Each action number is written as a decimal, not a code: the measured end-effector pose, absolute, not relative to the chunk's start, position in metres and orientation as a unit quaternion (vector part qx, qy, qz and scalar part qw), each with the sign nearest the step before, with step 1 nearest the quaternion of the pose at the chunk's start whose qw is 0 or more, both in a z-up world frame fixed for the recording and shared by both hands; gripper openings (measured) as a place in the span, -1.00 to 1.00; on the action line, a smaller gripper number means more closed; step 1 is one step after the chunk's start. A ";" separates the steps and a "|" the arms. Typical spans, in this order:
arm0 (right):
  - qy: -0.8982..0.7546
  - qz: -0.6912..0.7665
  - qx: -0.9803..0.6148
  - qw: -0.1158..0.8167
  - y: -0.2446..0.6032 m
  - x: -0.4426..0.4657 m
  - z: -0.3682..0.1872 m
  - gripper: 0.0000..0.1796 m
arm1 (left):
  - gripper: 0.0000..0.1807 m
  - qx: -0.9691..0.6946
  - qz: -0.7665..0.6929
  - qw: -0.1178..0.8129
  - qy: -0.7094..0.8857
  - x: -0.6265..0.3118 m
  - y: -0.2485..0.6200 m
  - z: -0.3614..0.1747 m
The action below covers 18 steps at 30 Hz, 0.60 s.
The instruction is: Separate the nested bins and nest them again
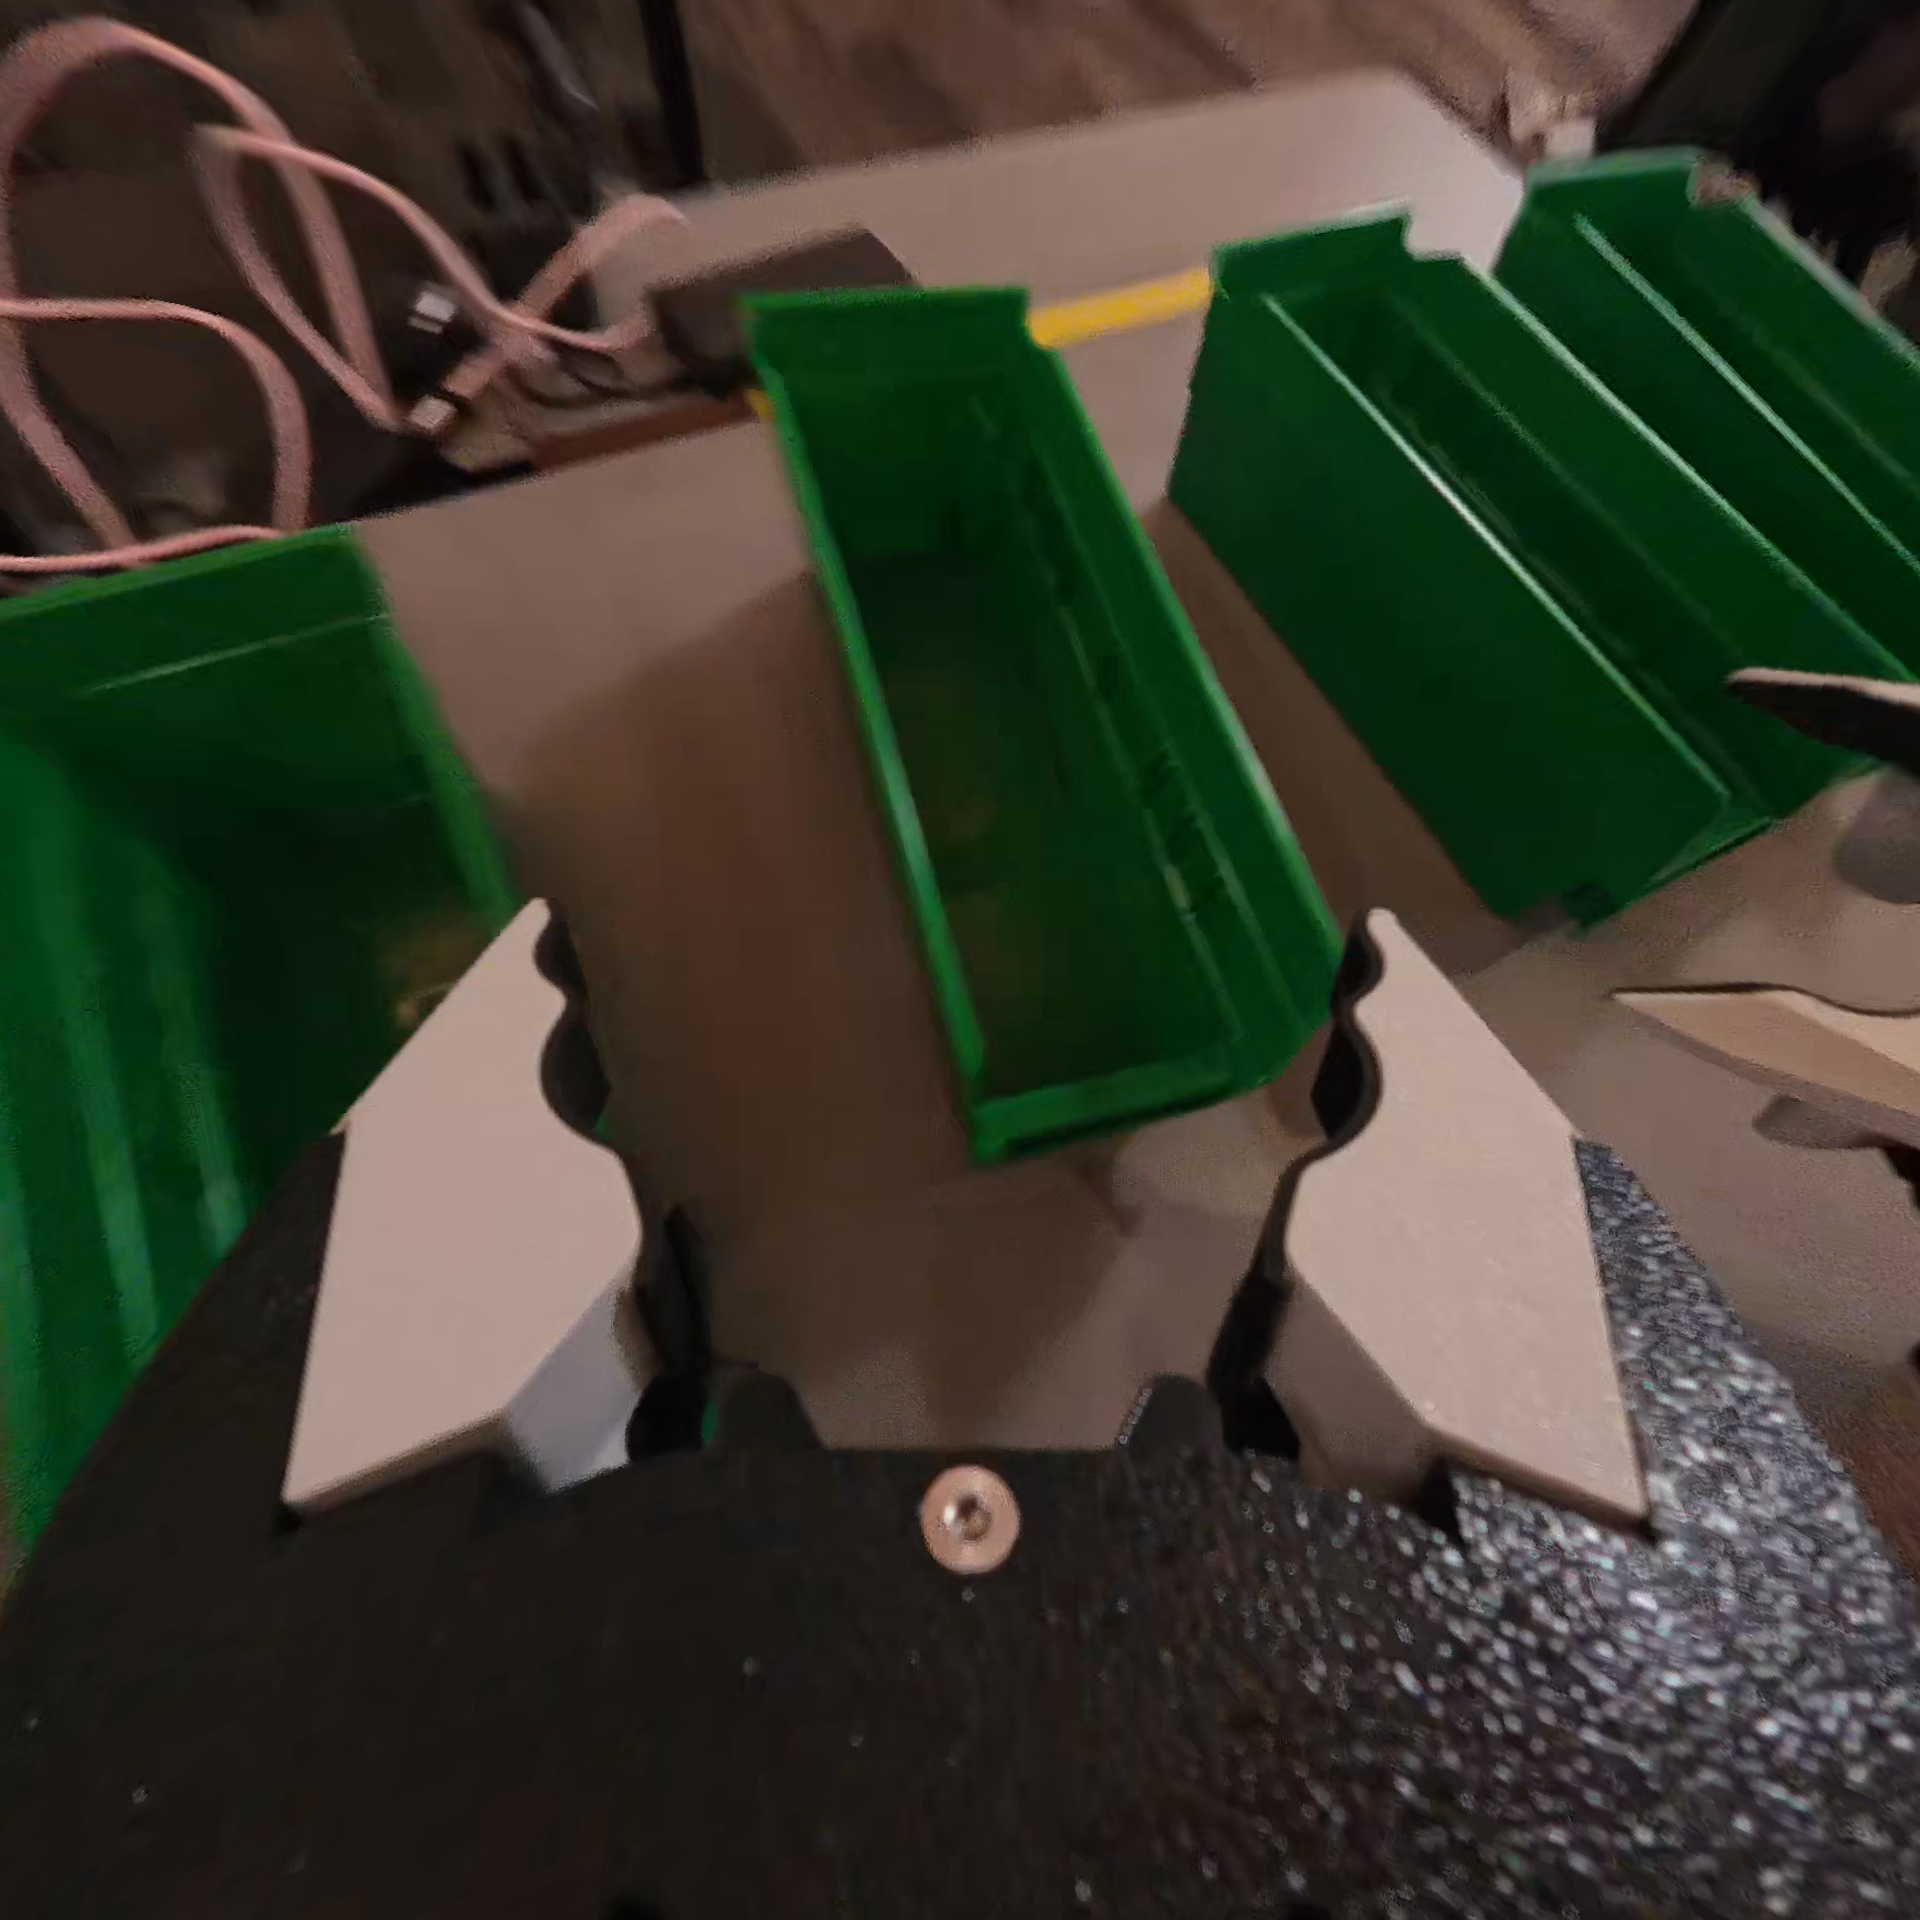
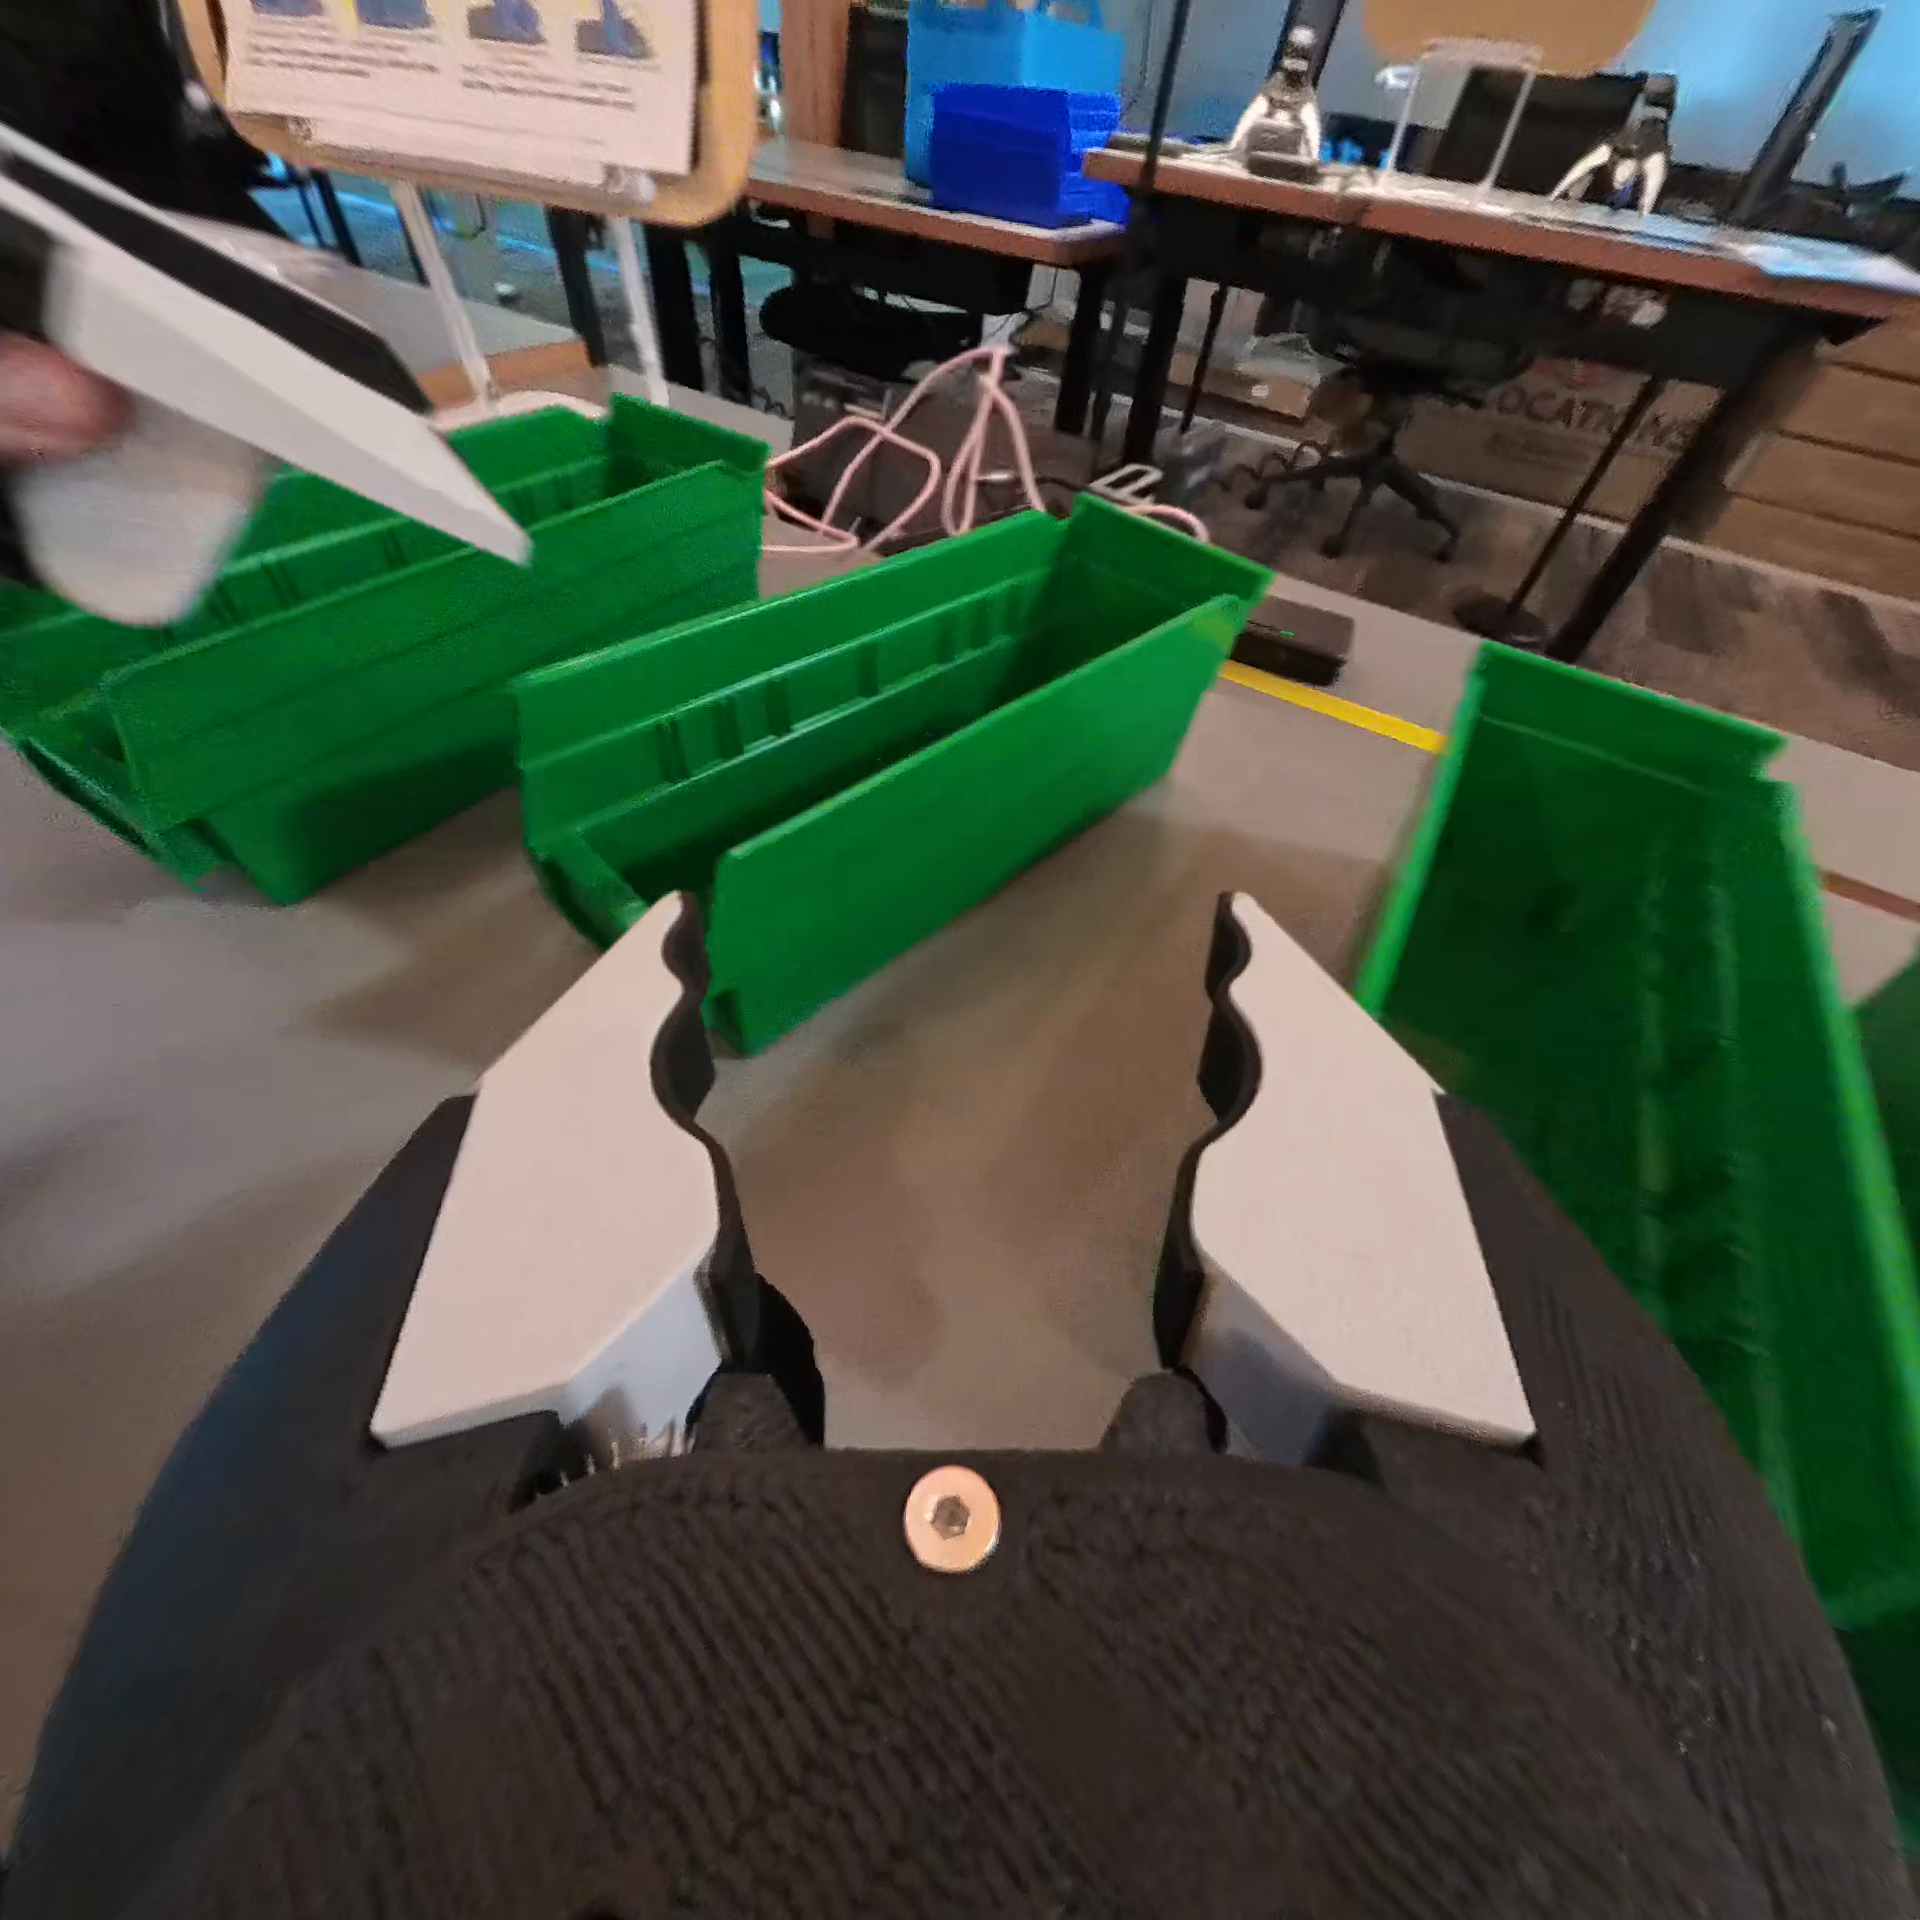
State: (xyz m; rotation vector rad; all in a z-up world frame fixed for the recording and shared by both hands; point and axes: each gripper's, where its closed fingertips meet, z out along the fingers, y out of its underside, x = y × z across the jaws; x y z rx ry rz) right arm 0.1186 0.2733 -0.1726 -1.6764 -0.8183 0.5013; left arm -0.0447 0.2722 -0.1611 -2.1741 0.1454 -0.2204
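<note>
Several green plastic bins lie open side up on a grey table. In the left wrist view one bin [image 1: 1049, 748] lies straight ahead, one [image 1: 208, 831] at the left, and two more [image 1: 1475, 623] [image 1: 1766, 353] at the right. My left gripper [image 1: 956, 925] is open and empty, just short of the middle bin's near end. In the right wrist view my right gripper [image 2: 956, 914] is open and empty over the bare table, between a middle bin [image 2: 883, 717] and a right bin [image 2: 1621, 1091]. The left gripper's finger [image 2: 291, 416] hangs over the left bins [image 2: 416, 665], which look nested.
The grey table [image 2: 208, 1039] carries a yellow tape line [image 2: 1340, 712] and a small black box [image 2: 1299, 634] at the back. Pink cables [image 2: 914, 457] hang behind the far edge. Desks, an office chair [image 2: 1371, 416] and blue bins [image 2: 1018, 145] stand farther off. The right gripper's finger [image 1: 1829, 717] shows at the right.
</note>
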 end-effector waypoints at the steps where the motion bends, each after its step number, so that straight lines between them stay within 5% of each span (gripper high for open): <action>1: -0.354 0.204 -0.713 0.570 0.271 0.104 -0.179 0.11 | 0.52 -0.870 -0.084 0.484 0.042 -0.063 0.255 -0.158; 7: -0.312 0.212 -0.756 0.535 0.288 0.040 -0.216 0.09 | 0.48 -0.793 -0.112 0.590 -0.103 -0.167 0.175 -0.164; 14: -0.278 0.180 -0.807 0.488 0.310 0.040 -0.246 -0.74 | 0.29 -0.825 -0.107 0.547 -0.092 -0.202 0.155 -0.226; 18: -0.236 0.116 -0.818 0.512 0.323 0.075 -0.243 -0.97 | -0.06 -0.847 -0.088 0.519 -0.079 -0.201 0.162 -0.251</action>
